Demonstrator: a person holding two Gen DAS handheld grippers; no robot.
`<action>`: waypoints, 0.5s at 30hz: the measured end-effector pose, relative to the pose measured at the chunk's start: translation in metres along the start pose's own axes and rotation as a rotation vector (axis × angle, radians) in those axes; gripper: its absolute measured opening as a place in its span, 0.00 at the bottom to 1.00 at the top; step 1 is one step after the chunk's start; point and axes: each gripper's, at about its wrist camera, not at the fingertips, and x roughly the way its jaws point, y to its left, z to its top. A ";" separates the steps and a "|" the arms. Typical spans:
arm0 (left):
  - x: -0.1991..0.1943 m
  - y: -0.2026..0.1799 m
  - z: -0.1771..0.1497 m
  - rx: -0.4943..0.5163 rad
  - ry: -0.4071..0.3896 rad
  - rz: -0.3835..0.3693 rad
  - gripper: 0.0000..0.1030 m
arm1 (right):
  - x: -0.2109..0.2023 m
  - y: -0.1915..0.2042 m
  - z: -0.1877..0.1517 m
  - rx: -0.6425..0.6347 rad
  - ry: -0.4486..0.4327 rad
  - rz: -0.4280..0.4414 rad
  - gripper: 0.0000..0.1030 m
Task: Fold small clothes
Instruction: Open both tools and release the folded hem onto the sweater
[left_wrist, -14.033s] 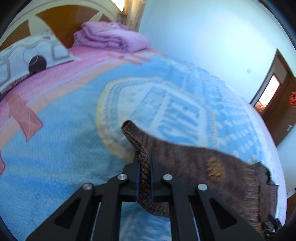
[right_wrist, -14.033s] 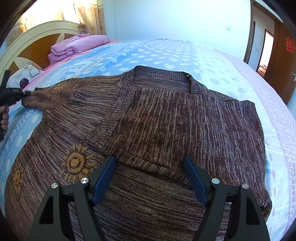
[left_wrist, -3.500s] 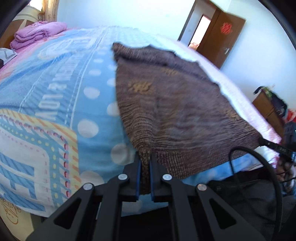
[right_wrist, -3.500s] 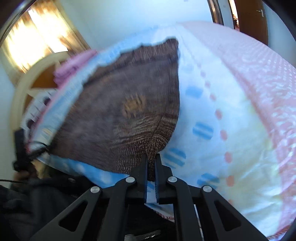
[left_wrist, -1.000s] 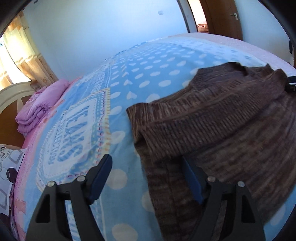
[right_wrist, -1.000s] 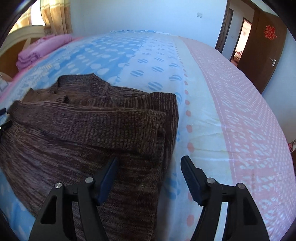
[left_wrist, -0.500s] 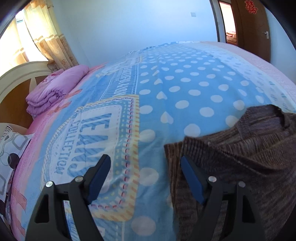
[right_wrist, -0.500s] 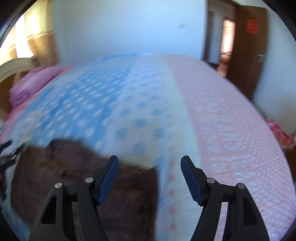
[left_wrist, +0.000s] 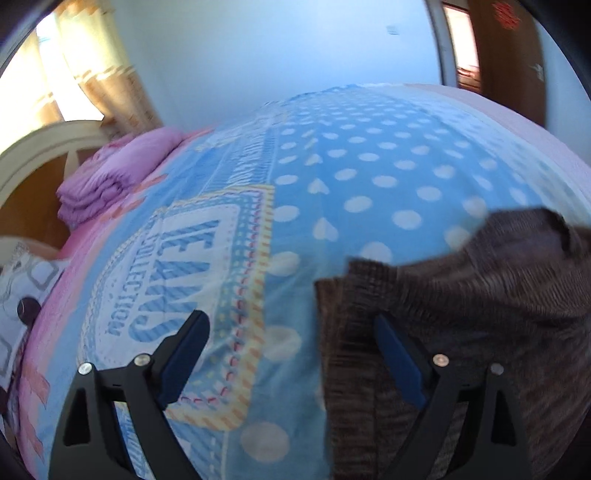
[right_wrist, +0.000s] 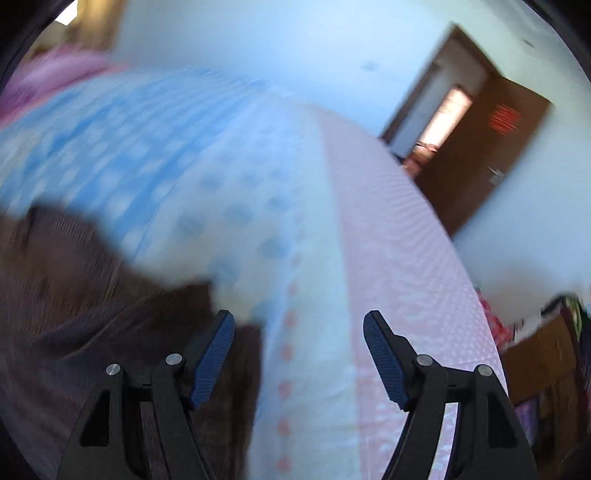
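A brown knitted cardigan (left_wrist: 461, 295) lies folded on the blue dotted bed cover (left_wrist: 351, 166); it fills the lower right of the left wrist view. My left gripper (left_wrist: 291, 350) is open and empty, its right finger over the cardigan's left edge. In the blurred right wrist view the cardigan (right_wrist: 74, 288) lies at the lower left. My right gripper (right_wrist: 299, 354) is open and empty, above the bed cover just right of the cardigan's right edge.
A folded purple blanket (left_wrist: 114, 184) lies by the wooden headboard (left_wrist: 33, 155) at the far left, with a patterned pillow (left_wrist: 22, 291) nearer. A pink strip of cover (right_wrist: 399, 258) runs along the right side. An open brown door (right_wrist: 480, 147) stands beyond the bed.
Both grippers have let go of the cardigan's hem after folding it over and have drawn back and swung outward. The right view has turned right towards the door.
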 end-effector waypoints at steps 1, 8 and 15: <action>0.000 0.004 0.001 -0.017 0.003 -0.003 0.91 | -0.002 -0.006 0.002 0.034 0.008 0.022 0.71; 0.000 0.022 -0.010 -0.022 0.019 0.058 0.91 | -0.015 0.000 -0.025 -0.049 0.060 0.141 0.71; -0.027 -0.039 -0.014 0.212 -0.050 0.028 0.92 | -0.019 0.109 -0.054 -0.474 0.126 0.177 0.71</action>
